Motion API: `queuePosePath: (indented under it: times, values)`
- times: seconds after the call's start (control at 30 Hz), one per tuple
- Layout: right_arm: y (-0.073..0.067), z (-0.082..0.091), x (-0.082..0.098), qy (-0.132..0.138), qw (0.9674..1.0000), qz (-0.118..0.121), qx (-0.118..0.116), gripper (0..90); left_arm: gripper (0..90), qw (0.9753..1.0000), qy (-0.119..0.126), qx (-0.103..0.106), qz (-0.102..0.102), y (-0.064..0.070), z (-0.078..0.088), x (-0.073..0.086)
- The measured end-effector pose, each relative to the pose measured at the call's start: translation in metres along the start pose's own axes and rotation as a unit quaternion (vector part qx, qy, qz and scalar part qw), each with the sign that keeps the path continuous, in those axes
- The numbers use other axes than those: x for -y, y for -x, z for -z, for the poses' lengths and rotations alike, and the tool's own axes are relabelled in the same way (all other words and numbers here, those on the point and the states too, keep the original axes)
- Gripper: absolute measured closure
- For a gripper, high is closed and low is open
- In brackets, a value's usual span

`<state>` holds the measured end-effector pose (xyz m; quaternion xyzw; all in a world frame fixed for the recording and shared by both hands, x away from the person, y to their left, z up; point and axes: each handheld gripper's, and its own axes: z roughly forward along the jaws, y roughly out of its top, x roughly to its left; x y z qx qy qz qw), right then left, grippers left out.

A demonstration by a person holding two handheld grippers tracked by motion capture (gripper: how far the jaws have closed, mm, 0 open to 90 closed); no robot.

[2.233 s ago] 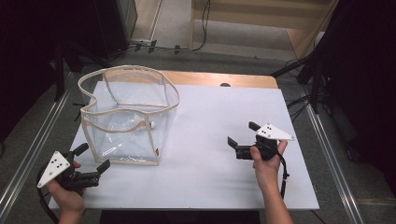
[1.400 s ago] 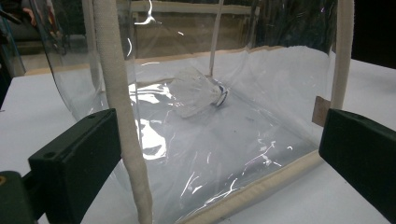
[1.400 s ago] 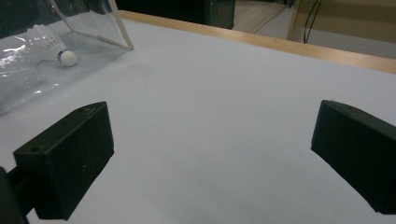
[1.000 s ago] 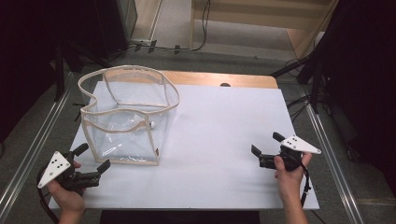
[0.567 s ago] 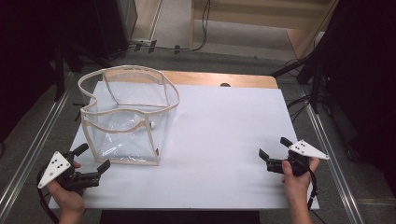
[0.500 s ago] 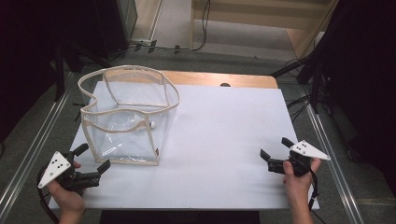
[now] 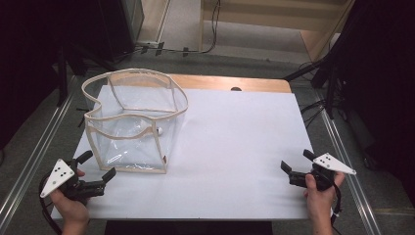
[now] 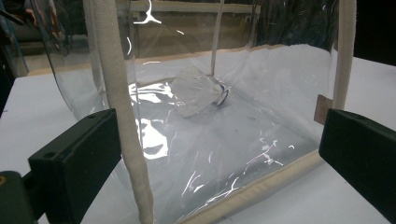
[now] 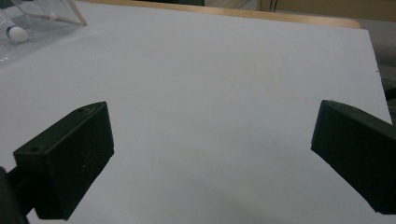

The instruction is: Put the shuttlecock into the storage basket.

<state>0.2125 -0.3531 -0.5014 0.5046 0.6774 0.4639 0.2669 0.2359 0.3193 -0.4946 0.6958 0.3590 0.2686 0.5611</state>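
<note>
White tabletop (image 7: 235, 147) carries the clear plastic bag with cream trim (image 7: 132, 122), a shuttlecock (image 8: 198, 91) inside; the right gripper (image 7: 296, 169) has withdrawn to the near right corner, both grippers' jaws wide and empty, left gripper (image 7: 95, 171) just beside the bag, suggesting placement is done.

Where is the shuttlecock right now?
The shuttlecock lies on its side on the floor of the clear bag, at the table's left in the high view, just ahead of the left gripper.
</note>
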Motion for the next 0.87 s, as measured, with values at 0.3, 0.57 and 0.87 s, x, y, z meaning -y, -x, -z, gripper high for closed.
queuePosePath:
  times: [0.3,0.57,0.87]
  values:
    - [0.002,0.002,0.011,-0.002,0.9999,-0.010,-0.004,0.0,0.0,1.0000,0.000,0.000,0.000,0.000,0.000,0.000]
    - [0.005,0.004,0.015,0.007,0.9998,-0.016,-0.009,0.0,0.0,1.0000,0.001,0.001,0.001,0.000,0.000,0.000]
    - [0.002,0.001,0.014,0.001,1.0000,-0.009,0.003,0.0,0.0,1.0000,0.002,0.001,0.002,-0.001,0.000,0.000]
